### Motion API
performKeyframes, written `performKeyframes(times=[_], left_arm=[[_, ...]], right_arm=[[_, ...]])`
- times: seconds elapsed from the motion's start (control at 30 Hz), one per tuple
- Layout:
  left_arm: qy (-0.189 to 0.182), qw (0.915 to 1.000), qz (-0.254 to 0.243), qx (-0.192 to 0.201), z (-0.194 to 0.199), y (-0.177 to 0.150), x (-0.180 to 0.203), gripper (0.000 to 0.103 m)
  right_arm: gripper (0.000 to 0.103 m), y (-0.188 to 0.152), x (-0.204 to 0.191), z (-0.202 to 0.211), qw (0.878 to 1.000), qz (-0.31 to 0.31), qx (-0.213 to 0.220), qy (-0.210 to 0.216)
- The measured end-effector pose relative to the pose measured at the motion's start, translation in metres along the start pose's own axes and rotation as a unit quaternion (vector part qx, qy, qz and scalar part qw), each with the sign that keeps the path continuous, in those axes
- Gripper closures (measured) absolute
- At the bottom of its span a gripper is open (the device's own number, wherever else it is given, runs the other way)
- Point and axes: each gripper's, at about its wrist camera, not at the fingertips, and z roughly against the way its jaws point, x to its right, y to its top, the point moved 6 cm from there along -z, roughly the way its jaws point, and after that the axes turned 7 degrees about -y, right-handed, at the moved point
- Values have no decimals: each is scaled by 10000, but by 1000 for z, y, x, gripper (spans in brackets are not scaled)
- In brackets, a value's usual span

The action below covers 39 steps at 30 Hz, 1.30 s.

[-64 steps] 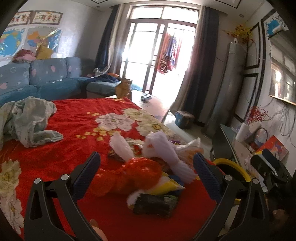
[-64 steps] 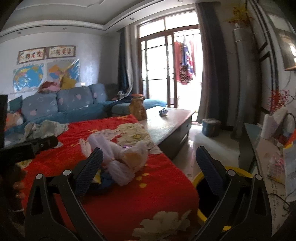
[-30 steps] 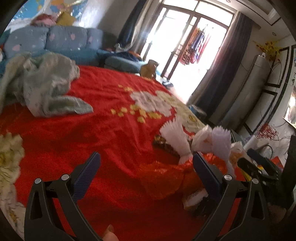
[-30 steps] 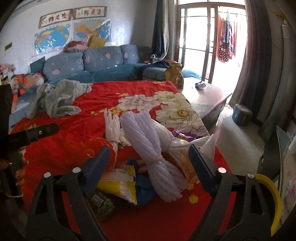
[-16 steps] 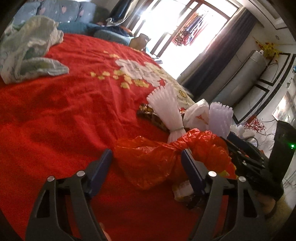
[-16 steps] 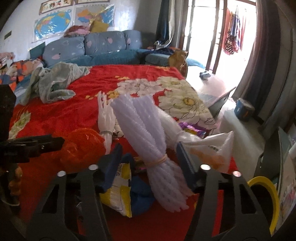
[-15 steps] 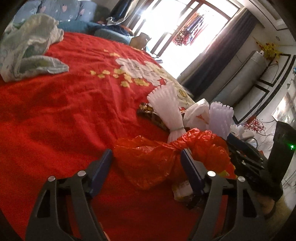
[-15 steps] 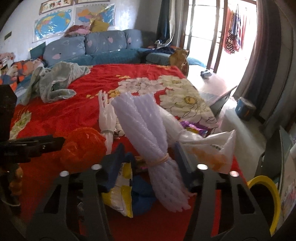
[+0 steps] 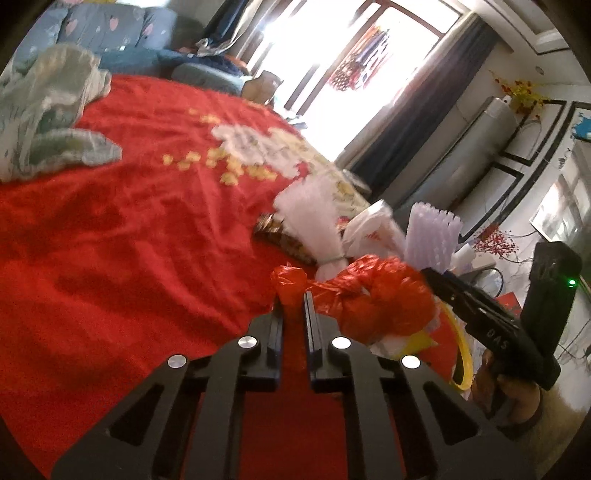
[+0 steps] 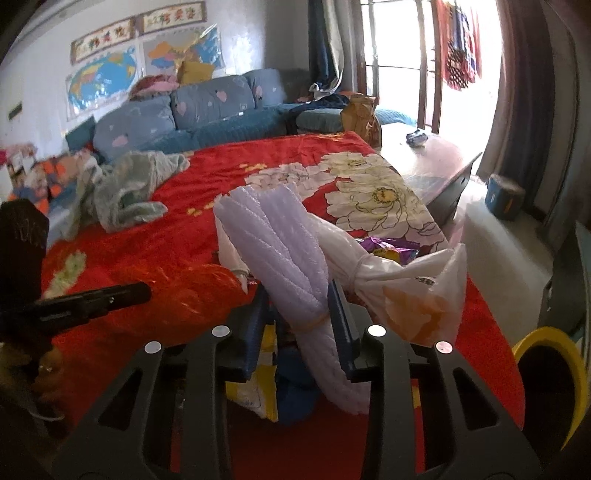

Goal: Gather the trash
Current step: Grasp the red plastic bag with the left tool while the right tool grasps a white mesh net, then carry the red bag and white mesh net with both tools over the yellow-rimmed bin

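We could make out letters that looked like "DAS" on the arm of the right gripper (image 9: 430,275) in the left wrist view; the white print on the left gripper's arm in the right wrist view was too small to read. Two framed banners (image 10: 138,26) on the far wall carried red characters, blurred beyond reading. The white plastic bag (image 10: 413,273) bore orange print we could not decipher.

We held the left gripper (image 9: 293,299) with its jaws pinched together on a fold of the red plastic bag (image 9: 373,291), which lay bunched on the red flowered blanket (image 9: 129,229). The bag's contents did not show. Our right gripper's (image 10: 297,295) jaws were closing around the white foam netting bundle (image 10: 284,254), which stood between them, the right pad against it; we could not tell whether the left pad touched. A rubber band cinched the bundle just between the fingers.

The trash sat in a heap at the near right edge of the blanket: a yellow and blue snack packet (image 10: 269,373) under the bundle, a purple wrapper (image 10: 388,251) just beyond the white bag, and a second foam bundle (image 9: 314,218). A yellow-rimmed bin (image 10: 546,387) stood on the floor to the right, its inside dark. A grey-green cloth (image 10: 122,188) lay crumpled far left.
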Motion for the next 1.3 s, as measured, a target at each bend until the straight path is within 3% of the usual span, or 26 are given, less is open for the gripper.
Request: performKeyframes(times=[0.37,0.8,1.3], left_arm=[[-417,9947,-658,671,44,34,68,97],[-943,9832,-1277,901,54,51,144,97],[-1267,9761,-1685,534,7,35,200,97]], right_arm=[[77,14,18,36,9974,-594,189,362],[77,33,54,73,9907,-1165,538,455],[77,26,132,89,9810,-1792,733,-108]])
